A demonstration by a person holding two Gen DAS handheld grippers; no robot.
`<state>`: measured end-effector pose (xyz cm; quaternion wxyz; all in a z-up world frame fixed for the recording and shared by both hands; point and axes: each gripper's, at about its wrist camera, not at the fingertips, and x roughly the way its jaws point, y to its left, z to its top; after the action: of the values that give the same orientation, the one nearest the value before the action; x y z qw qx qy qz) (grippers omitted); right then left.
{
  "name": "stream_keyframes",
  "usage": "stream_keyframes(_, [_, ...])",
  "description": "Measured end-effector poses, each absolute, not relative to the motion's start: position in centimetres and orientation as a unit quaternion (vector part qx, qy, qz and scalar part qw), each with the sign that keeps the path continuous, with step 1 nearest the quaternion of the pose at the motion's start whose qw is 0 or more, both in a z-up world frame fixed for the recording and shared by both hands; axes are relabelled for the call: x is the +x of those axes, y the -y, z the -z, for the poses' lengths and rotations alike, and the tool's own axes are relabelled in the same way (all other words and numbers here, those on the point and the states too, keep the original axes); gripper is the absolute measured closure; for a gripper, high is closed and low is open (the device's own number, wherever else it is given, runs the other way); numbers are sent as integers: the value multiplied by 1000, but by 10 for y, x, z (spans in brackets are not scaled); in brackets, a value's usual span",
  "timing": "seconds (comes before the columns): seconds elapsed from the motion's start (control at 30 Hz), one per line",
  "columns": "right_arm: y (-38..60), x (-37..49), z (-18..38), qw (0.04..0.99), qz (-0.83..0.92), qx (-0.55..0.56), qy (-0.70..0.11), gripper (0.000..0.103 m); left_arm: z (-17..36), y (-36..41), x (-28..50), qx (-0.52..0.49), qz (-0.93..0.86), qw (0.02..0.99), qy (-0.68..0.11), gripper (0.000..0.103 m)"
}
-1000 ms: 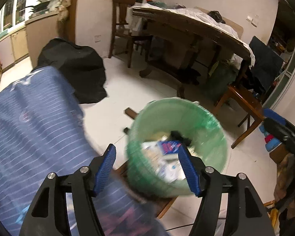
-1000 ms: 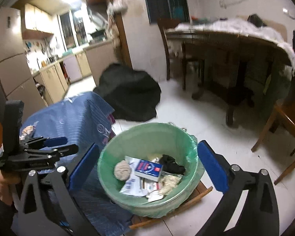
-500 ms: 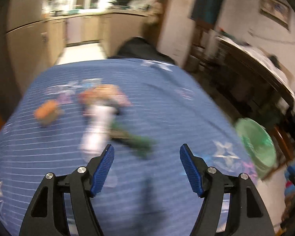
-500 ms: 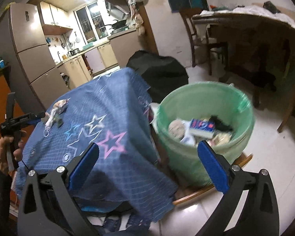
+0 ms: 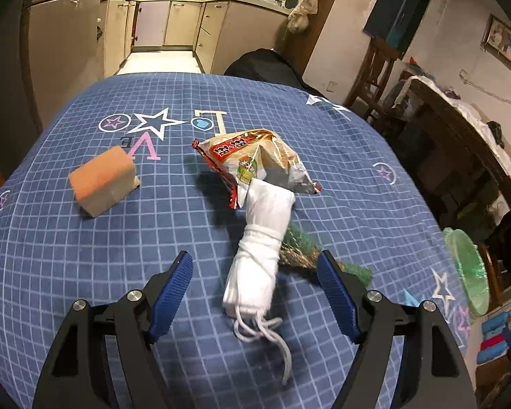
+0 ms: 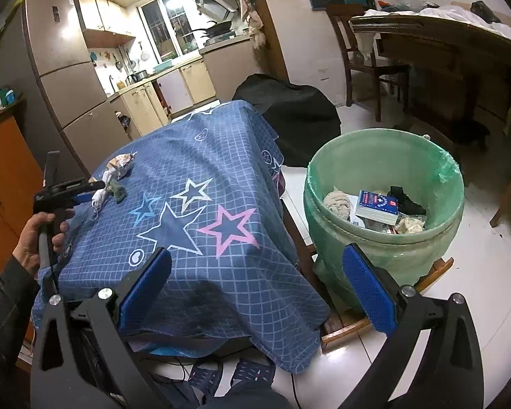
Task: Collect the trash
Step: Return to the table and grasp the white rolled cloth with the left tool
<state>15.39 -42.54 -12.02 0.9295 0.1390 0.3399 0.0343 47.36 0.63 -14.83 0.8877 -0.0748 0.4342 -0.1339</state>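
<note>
A: Where is the trash, taking the white rolled cloth bundle as the mark?

B: The bundle lies on the counter under the blue checked cloth with stars. A crumpled red and silver snack wrapper touches its far end, a green scrap of netting sits against its right side, and an orange-topped sponge block rests well apart to its left.

A: And the left tool?

B: Released. Its blue-padded jaws have just been opening and stand wide on either side of the bundle's near end, pressing on nothing. White strings trail from that end toward the camera.

A: The right tool?

B: Also released, jaws wide with nothing between them, held off the near corner of the counter. To the right of the bundle, past the counter's edge, stands the round bin lined with a green plastic bag, holding a blue and white box among other scraps.
</note>
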Motion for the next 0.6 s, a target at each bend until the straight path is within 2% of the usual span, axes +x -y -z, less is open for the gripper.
stream_keyframes(0.1, [421, 155, 119, 929, -36, 132, -344, 6, 154, -3, 481, -74, 141, 883, -442, 34])
stream_keyframes(0.17, [419, 156, 118, 929, -37, 130, -344, 6, 160, -2, 483, -71, 141, 880, -448, 52])
stream_keyframes(0.2, [416, 158, 116, 929, -38, 128, -344, 6, 161, -2, 483, -70, 139, 881, -446, 56])
stream_keyframes(0.23, [414, 160, 115, 930, -41, 126, -344, 6, 161, -1, 483, -70, 140, 882, -445, 69])
stream_keyframes(0.27, [412, 162, 113, 930, -43, 123, -344, 6, 162, 0, 482, -71, 142, 881, -446, 75])
stream_keyframes(0.6, [345, 203, 84, 933, -125, 55, -332, 6, 159, -35, 439, -88, 145, 886, -433, 76])
